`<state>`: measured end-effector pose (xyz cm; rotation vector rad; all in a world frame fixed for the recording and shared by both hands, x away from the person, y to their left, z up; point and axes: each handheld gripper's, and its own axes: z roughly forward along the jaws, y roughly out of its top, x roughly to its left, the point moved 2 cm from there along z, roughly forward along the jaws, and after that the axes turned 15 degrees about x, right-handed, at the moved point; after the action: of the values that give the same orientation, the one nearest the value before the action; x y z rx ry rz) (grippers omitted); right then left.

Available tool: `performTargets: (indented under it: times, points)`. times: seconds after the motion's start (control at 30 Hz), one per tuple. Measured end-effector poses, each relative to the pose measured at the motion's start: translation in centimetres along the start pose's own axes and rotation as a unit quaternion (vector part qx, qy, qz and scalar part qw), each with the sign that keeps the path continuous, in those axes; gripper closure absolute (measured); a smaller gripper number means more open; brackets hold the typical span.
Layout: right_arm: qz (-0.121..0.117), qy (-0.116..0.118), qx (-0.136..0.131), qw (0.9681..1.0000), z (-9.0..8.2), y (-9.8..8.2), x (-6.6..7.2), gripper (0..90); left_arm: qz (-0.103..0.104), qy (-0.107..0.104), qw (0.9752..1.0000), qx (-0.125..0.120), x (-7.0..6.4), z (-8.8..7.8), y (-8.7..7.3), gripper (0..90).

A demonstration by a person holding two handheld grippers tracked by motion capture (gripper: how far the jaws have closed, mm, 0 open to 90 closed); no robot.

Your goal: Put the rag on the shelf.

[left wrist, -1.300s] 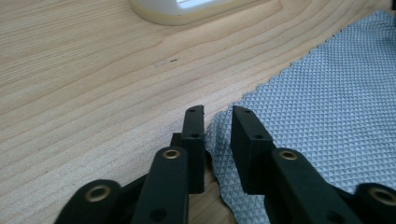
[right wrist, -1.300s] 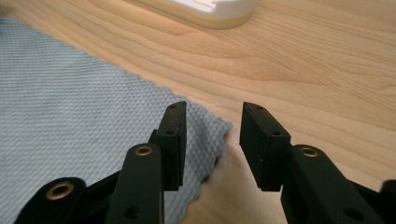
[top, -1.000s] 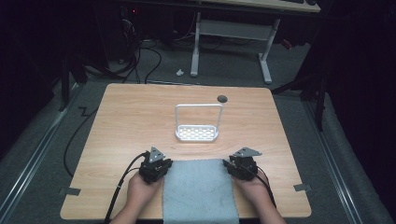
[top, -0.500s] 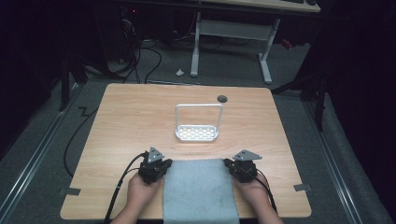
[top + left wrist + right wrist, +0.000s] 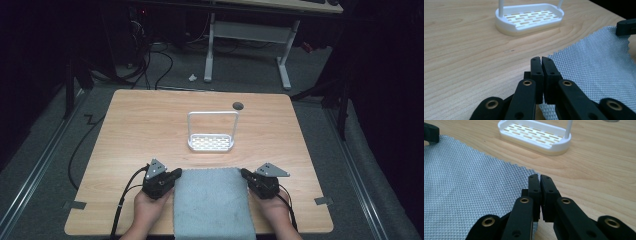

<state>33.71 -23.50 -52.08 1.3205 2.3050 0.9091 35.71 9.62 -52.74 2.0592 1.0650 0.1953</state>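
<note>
Near the front edge of the wooden table, a grey waffle-textured cloth lies flat, its near end hanging past the table's edge. The left gripper sits at the cloth's far left corner and the right gripper at its far right corner, each held in a hand coming in from below. In the left gripper view the two black jaws stand pressed together, with the zigzag-cut corner of the cloth at their right side and running under them; whether fabric is pinched between the pads cannot be told. In the right gripper view the jaws are likewise clenched, having just closed, with the cloth's corner reaching to them from the left. Beyond the cloth, towards the table's middle, stands a white slotted tray with a tall hoop handle, well apart from both grippers.
</note>
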Motion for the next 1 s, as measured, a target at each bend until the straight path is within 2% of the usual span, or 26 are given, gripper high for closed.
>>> performTargets:
  times: [0.2,0.3,0.33,0.47,0.63,0.83,1.0]
  points:
    - [-0.001,-0.009,-0.020,0.9998,-0.6,0.2,0.2,88.8,-0.001,-0.004,0.9998,-0.020,-0.4,-0.6,0.2,87.9]
    - [-0.002,-0.016,-0.029,0.9995,-0.8,0.3,0.3,88.9,0.004,0.003,0.9995,-0.030,-0.8,-1.0,0.4,88.0]
    - [0.003,-0.020,-0.036,0.9991,-0.9,0.4,0.5,89.0,0.008,0.017,0.9990,-0.039,-1.1,-1.1,0.4,87.9]
    - [0.001,-0.037,-0.052,0.9979,-1.0,0.5,0.9,89.0,0.003,0.027,0.9987,-0.044,-1.2,-1.1,0.3,87.9]
    - [0.004,-0.038,-0.059,0.9975,-1.1,0.7,1.3,89.0,0.008,0.038,0.9979,-0.051,-1.6,-1.3,0.3,88.0]
    - [-0.011,-0.049,-0.091,0.9945,-2.7,1.0,2.2,89.0,0.020,0.052,0.9955,-0.076,-3.0,-2.6,0.7,88.1]
    - [-0.024,-0.050,-0.109,0.9925,-3.9,1.5,2.7,89.1,0.025,0.047,0.9948,-0.087,-3.7,-3.5,1.2,88.1]
